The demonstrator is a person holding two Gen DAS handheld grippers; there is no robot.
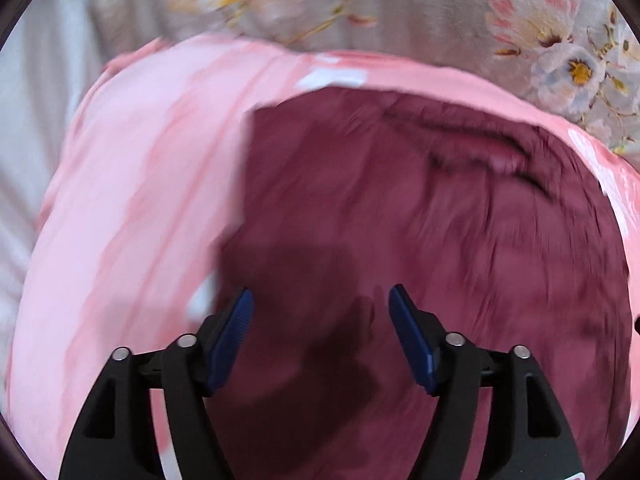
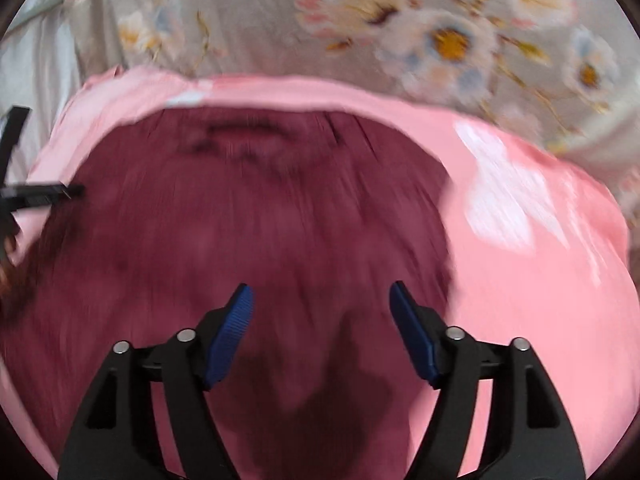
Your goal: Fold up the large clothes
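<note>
A dark maroon garment [image 1: 400,220] lies spread flat on a pink cloth [image 1: 140,200]; it also shows in the right wrist view [image 2: 240,220] on the same pink cloth [image 2: 540,300]. My left gripper [image 1: 321,300] is open and empty, held above the garment near its left edge. My right gripper [image 2: 321,298] is open and empty above the garment's near part, with the garment's right edge just to its right. The left gripper's black finger [image 2: 44,191] shows at the left edge of the right wrist view. Both views are motion-blurred.
A grey floral bedsheet [image 1: 400,8] lies beyond the pink cloth, also in the right wrist view [image 2: 260,28]. A white fabric area [image 1: 28,140] is at the far left. The pink cloth has white patches [image 2: 504,200] on its right side.
</note>
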